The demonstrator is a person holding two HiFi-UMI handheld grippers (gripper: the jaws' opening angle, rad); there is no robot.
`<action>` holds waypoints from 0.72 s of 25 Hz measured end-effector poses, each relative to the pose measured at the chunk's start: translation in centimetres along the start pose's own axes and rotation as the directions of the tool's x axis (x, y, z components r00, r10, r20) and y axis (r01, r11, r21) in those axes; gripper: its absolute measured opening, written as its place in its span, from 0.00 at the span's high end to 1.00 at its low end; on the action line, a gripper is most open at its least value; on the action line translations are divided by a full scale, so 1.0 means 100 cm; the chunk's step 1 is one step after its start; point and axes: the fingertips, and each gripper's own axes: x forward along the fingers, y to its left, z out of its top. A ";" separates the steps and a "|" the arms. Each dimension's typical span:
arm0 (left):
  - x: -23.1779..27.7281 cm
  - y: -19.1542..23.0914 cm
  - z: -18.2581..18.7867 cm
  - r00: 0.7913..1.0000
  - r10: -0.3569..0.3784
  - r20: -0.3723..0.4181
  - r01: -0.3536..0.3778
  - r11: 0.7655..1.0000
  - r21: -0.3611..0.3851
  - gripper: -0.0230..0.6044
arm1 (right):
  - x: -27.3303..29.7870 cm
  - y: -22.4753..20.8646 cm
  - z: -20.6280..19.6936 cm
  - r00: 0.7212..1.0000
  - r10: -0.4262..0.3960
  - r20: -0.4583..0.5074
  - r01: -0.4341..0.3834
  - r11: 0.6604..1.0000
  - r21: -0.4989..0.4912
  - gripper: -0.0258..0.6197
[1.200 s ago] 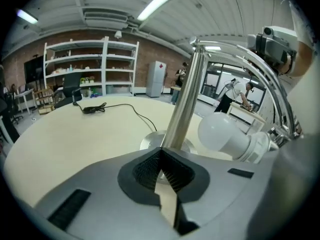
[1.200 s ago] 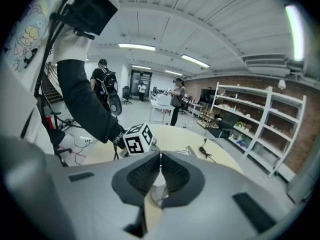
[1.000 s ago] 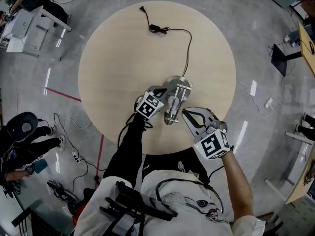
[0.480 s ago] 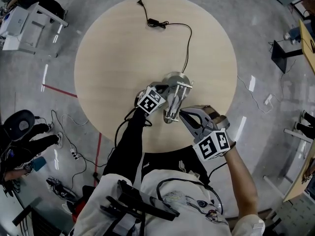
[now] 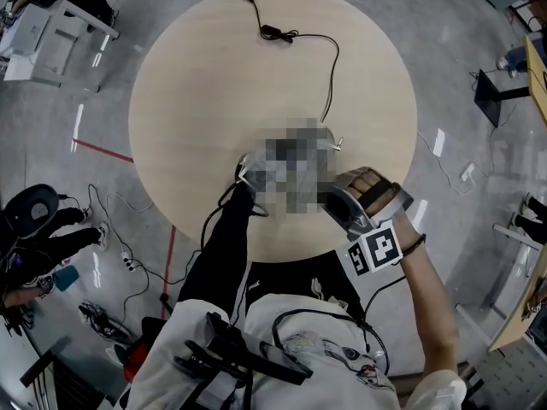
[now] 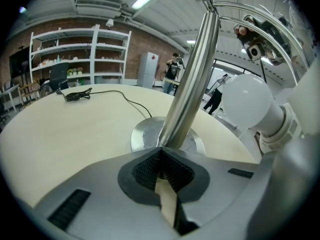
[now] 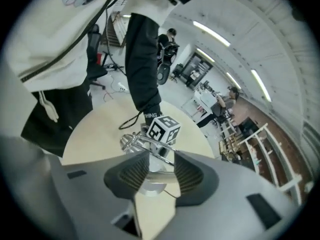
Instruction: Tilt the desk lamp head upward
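Because the head can only swing if the stand is held firm, the left tool [image 6: 161, 156] is pinched shut on the lamp's pole [image 6: 192, 84], steadying it on the worktop [image 6: 55, 134]. The base [image 6: 145, 136] sits just beyond its tips, and farther off the cord [image 6: 127, 98] trails away slack. The right tool [image 7: 156, 173] has just been spreading its jaws. They stand wide with the lamp head [image 7: 150, 165] between them, pads apparently not pressing, probably lining up a grip to tip it upward.
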 end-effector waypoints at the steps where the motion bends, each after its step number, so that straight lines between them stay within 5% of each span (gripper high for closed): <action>1: 0.000 0.000 0.000 1.000 -0.003 0.001 0.003 1.000 -0.001 0.98 | 0.002 0.001 -0.002 1.000 0.007 -0.013 -0.008 0.999 -0.048 0.75; 9: -0.002 0.001 0.001 1.000 0.011 0.005 -0.011 1.000 -0.003 0.98 | 0.018 0.009 0.000 0.998 0.032 -0.046 -0.044 0.951 -0.307 0.74; 14: 0.000 0.002 0.000 1.000 0.015 0.000 -0.015 1.000 0.007 0.98 | 0.027 0.020 0.000 0.998 -0.018 -0.061 -0.017 0.849 -0.529 0.74; 18: 0.000 0.001 0.001 1.000 0.022 -0.002 -0.022 1.000 0.007 0.98 | 0.029 0.026 -0.002 1.000 -0.017 -0.025 -0.001 0.795 -0.607 0.74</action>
